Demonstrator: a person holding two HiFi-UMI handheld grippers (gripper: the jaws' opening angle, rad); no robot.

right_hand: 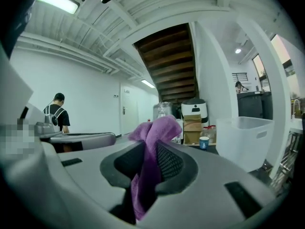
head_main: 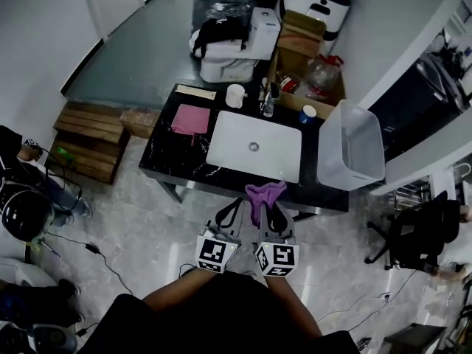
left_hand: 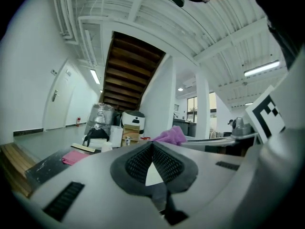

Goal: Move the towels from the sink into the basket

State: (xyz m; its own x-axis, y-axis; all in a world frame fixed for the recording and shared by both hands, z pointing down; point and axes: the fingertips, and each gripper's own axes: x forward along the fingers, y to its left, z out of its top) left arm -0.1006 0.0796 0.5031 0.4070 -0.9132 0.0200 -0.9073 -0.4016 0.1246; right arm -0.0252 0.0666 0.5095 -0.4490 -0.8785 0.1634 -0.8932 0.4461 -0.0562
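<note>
The right gripper point(right_hand: 150, 150) is clamped on the purple towel point(right_hand: 155, 128), off the counter's point(head_main: 173, 157) front edge. The left gripper point(left_hand: 152, 145) is closed and empty. The basket point(head_main: 330, 157) stands at the right edge. Risk: the towel's hanging tail may snag the basket rim, or slip from the grip.

White walls point(right_hand: 86, 94) rise over a pale marbled floor point(head_main: 140, 234) — a wooden staircase point(left_hand: 128, 70) overhead, strip lights point(left_hand: 261, 67) lit.

We see a dark bench point(head_main: 166, 150) with a white sink point(head_main: 236, 142) set in it. A pink towel point(head_main: 191, 119) lies left of the sink, a white cup point(head_main: 235, 95) and a blue cup point(head_main: 308, 113) stand behind it, and a clear basket point(head_main: 332, 153) stands at the right end.
</note>
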